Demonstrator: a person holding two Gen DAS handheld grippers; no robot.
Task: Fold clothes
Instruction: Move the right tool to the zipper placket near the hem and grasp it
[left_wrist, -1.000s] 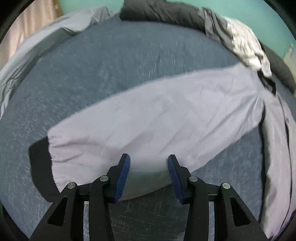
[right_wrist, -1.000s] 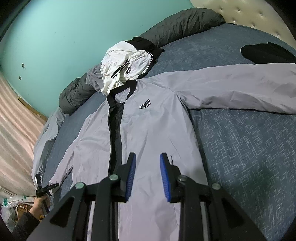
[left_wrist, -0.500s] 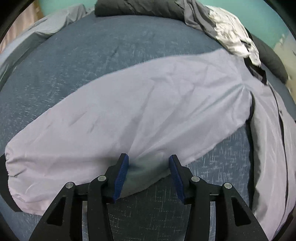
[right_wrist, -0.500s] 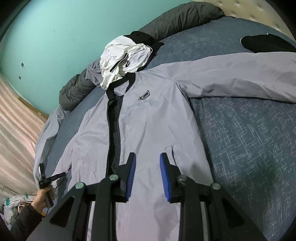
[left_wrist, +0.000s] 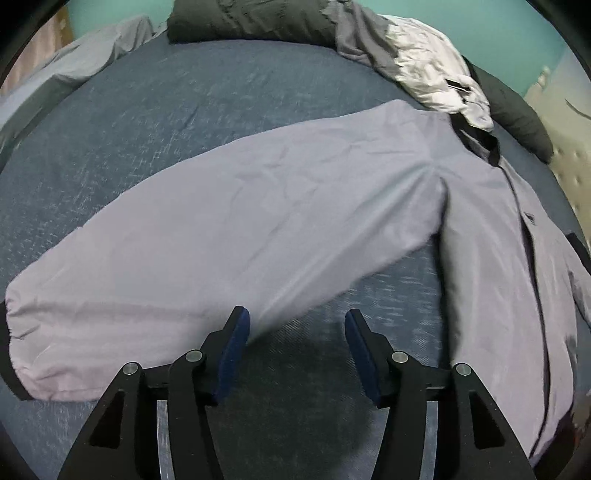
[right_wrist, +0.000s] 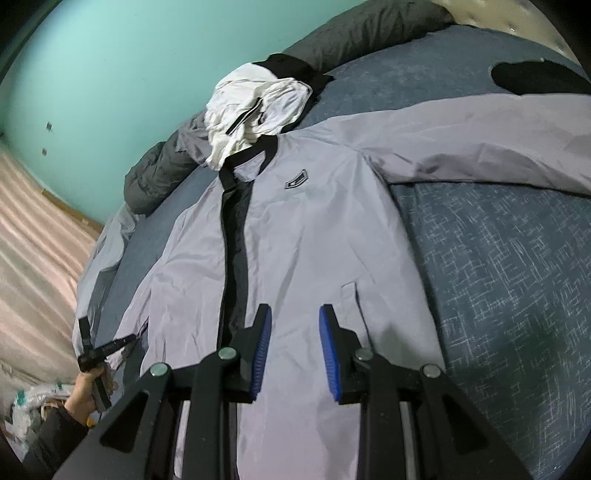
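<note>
Left gripper (left_wrist: 295, 343) opening, nothing between its pads, hovering just off the lower edge of the jacket's sleeve (left_wrist: 236, 236) — sleeve lying flat on the bed (left_wrist: 147, 122), running cuff-left to shoulder-right — right gripper (right_wrist: 293, 347) idling part-open, empty, over the jacket's hem

Dim, even indoor light, strong fisheye bending, black corners.
Left wrist view is smeared by motion, worst right of the fingers (left_wrist: 236, 343); a soft shadow darkens the bedsheet (left_wrist: 303, 362) between them. Right wrist view is sharper, with another faint shadow right of its fingers (right_wrist: 328, 347).
</note>
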